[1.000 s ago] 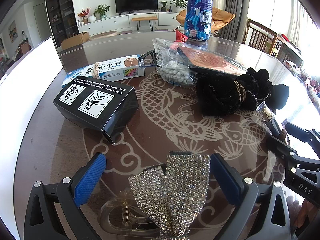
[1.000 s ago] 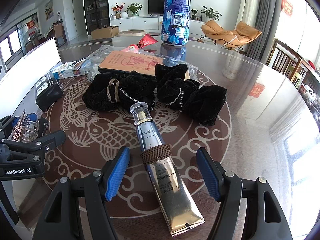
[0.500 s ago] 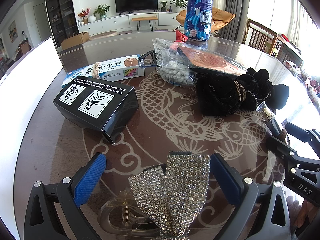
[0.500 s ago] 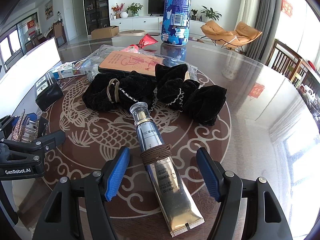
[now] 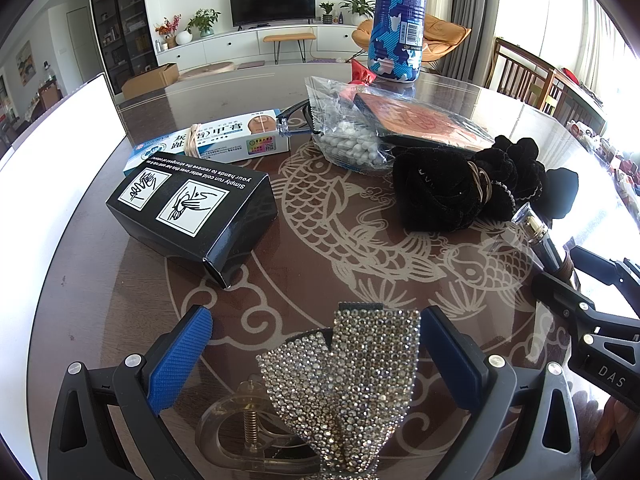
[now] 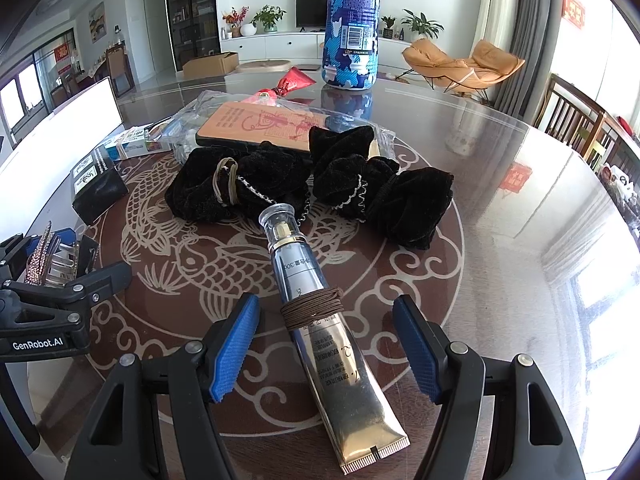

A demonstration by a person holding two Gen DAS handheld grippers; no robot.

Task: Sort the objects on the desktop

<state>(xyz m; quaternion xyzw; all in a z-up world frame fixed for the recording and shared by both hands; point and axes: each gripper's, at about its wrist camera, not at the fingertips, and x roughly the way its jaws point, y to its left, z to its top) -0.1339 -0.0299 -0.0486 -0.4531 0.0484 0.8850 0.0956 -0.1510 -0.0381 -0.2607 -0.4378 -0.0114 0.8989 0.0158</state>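
A rhinestone hair clip (image 5: pixel 348 380) lies on the round glass table (image 5: pixel 360 264) between the blue pads of my left gripper (image 5: pixel 316 320). That gripper is open; the right pad sits close beside the clip and the left pad stands well off it. In the right wrist view a silver-gold cream tube (image 6: pixel 320 320), with a brown hair tie wound round it, lies between the fingers of my right gripper (image 6: pixel 326 302), which is open and clear of the tube on both sides. The left gripper (image 6: pixel 64 256) with the hair clip (image 6: pixel 44 256) shows at the left edge.
A black box (image 5: pixel 192 208) and a white-blue medicine box (image 5: pixel 224 140) lie at the left. Black velvet scrunchies (image 6: pixel 280 184), a bag of white beads (image 5: pixel 348 144), an orange packet (image 6: pixel 264 124) and a tall blue bottle (image 6: pixel 352 20) stand farther back. A white panel (image 5: pixel 48 160) borders the left side.
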